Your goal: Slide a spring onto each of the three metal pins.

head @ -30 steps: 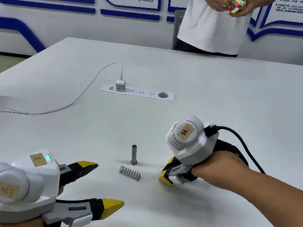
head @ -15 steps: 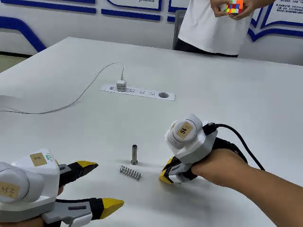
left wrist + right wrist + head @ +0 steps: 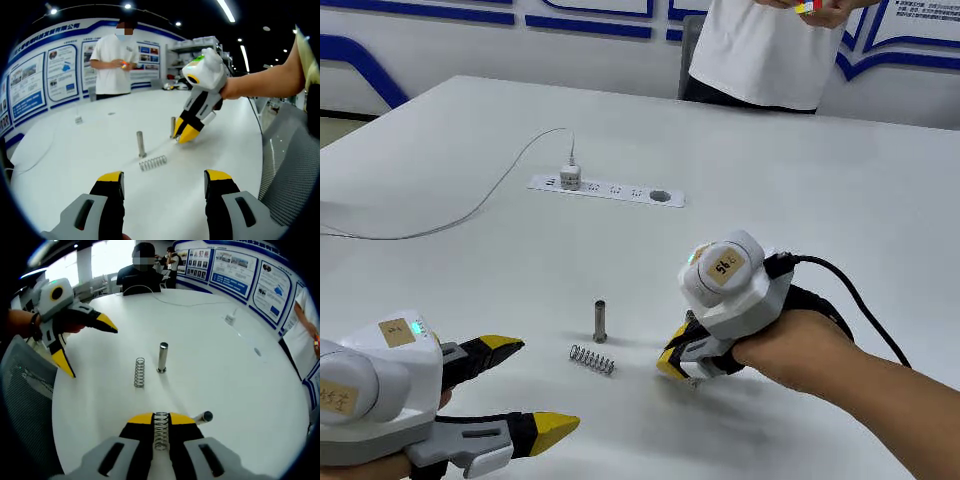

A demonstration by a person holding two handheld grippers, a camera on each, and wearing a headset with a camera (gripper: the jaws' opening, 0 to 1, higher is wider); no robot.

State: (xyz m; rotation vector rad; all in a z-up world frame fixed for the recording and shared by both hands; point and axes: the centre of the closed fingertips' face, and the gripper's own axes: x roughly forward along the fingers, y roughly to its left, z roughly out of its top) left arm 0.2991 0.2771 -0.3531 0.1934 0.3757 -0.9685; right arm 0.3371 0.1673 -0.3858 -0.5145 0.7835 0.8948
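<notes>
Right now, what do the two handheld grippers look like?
The left gripper and right gripper share rounded white housings, tan numbered stickers and black fingers with yellow tips. A black cable leaves the right one.

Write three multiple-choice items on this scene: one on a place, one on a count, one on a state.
1. Where is the loose spring?
A. Flat on the table beside the standing pin.
B. Slid onto that pin.
C. At the table's far edge.

2. How many springs show in the right gripper view?
A. One.
B. Two.
C. Three.

3. How is the left gripper?
A. Shut on a spring.
B. Shut on a pin.
C. Open, empty.

Key: 1 A, it lies by the pin's foot; 2 B, the loose one plus the held spring in the right gripper; 3 C, its fingers stand apart, nothing between.
</notes>
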